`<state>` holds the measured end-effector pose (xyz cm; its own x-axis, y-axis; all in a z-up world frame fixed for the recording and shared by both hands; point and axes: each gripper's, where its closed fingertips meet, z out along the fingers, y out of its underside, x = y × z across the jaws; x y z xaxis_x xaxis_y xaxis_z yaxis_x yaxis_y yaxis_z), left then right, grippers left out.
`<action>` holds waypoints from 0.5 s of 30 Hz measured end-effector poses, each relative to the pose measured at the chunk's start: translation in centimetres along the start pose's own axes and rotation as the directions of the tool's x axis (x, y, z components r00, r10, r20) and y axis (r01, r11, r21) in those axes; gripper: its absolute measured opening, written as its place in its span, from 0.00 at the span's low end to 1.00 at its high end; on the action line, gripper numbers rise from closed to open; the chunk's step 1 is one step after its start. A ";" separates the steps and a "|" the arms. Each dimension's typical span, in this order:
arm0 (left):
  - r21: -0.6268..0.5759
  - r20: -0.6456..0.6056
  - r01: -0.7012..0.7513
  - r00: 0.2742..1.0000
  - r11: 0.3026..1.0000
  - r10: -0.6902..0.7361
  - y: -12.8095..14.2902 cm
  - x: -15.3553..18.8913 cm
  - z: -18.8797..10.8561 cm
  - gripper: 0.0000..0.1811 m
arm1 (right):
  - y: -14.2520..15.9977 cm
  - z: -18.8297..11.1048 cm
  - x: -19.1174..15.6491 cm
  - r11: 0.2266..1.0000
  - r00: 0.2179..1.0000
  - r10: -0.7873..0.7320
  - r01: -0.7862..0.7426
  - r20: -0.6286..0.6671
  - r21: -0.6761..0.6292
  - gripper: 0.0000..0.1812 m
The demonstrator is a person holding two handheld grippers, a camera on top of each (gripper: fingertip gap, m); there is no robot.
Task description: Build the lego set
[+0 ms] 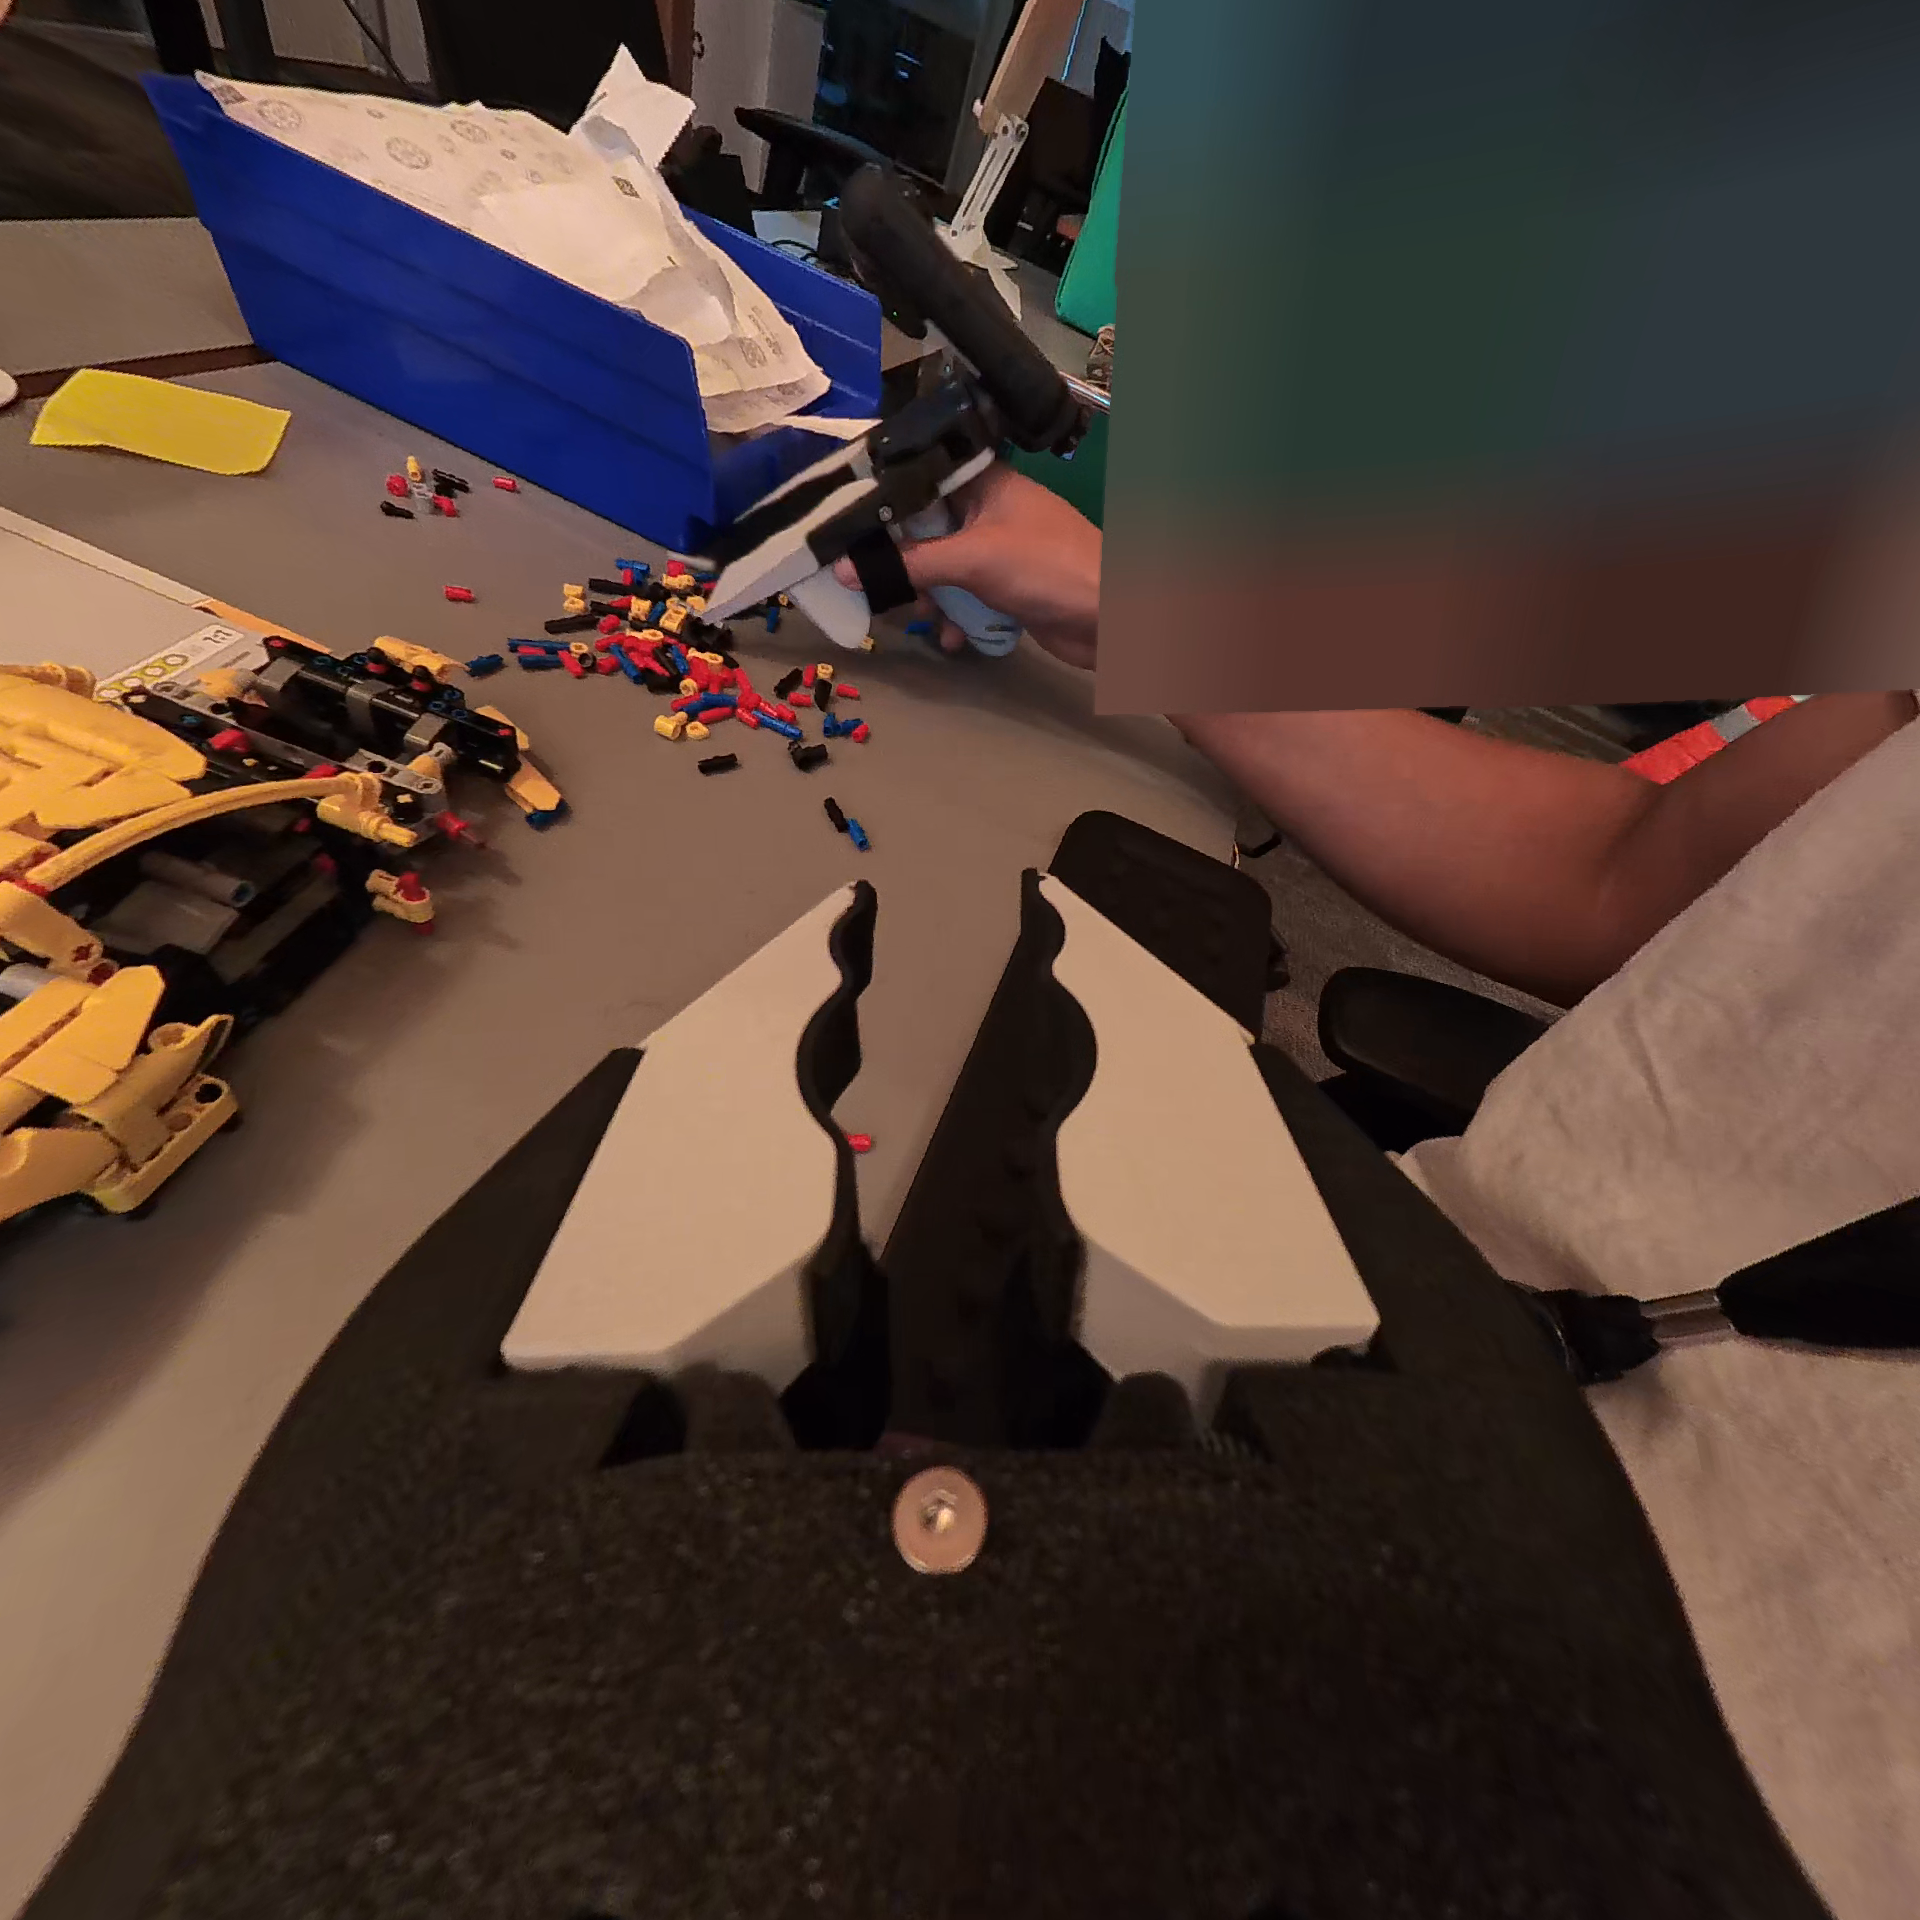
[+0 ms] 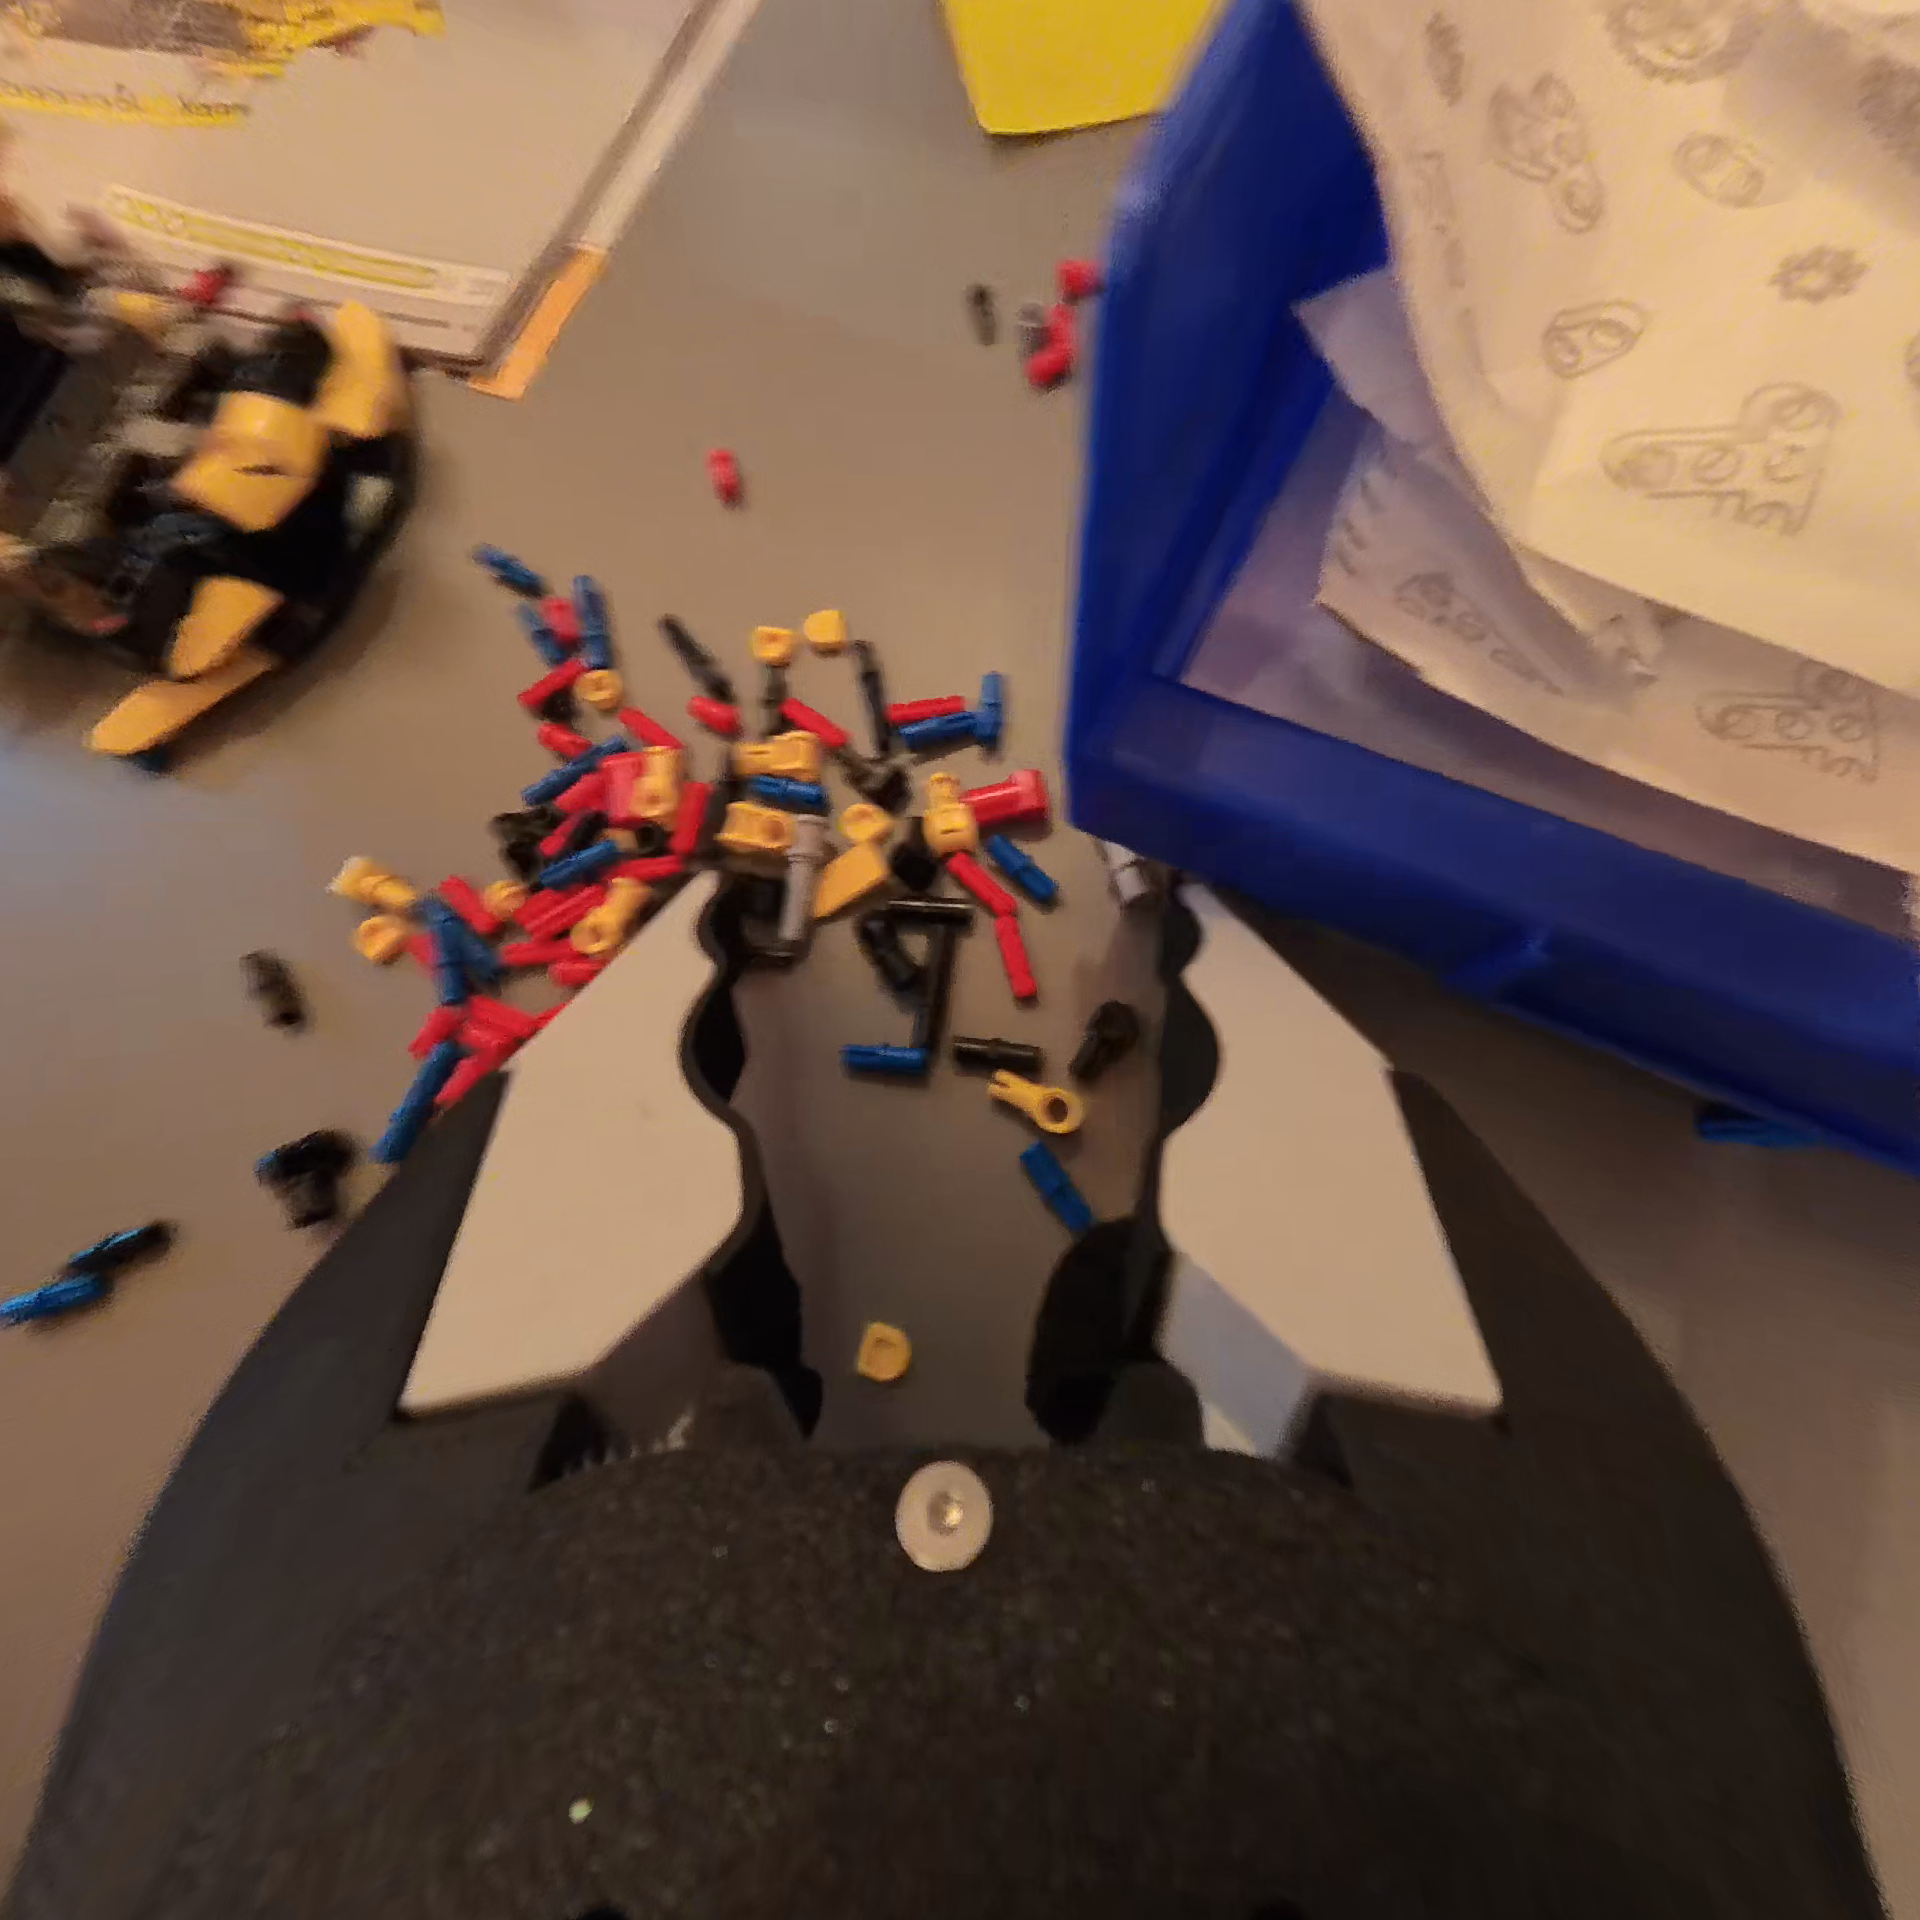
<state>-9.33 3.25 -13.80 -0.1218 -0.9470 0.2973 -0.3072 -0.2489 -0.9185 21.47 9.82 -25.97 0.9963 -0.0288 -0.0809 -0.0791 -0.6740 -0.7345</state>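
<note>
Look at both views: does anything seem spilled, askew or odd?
Small red, blue, black and yellow pins lie scattered loose on the grey table beside the blue bin, not sorted. Crumpled paper bags spill over the bin's rim.

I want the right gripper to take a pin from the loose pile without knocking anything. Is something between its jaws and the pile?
Nothing visible blocks it. The right gripper is open, its jaws already reaching the near edge of the pile of small pieces on the grey table. The blue bin stands close beside the pile on the right.
</note>
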 end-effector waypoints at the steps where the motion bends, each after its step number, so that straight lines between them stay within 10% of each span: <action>1: -0.001 -0.001 0.001 1.000 1.000 -0.001 0.0 0.0 0.1 0.15 | -0.2 -0.2 -1.1 1.000 0.998 0.000 -0.001 0.065 0.015 0.36; 11: -0.014 -0.018 0.012 1.000 1.000 -0.012 -0.1 -0.2 0.6 0.15 | 0.6 -2.1 3.5 0.974 0.942 -0.220 0.224 -0.255 -0.013 0.35; 15: -0.013 -0.021 0.007 1.000 1.000 -0.007 -0.2 0.0 0.6 0.15 | 0.4 -2.6 3.2 0.996 0.977 -0.071 0.081 -0.200 0.044 0.34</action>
<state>-8.73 3.15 -13.76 -0.1391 -0.9407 0.3094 -0.3207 -0.2528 -0.9128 24.72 7.51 -24.79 0.9859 -0.1280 0.1076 0.0005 -0.6413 -0.7673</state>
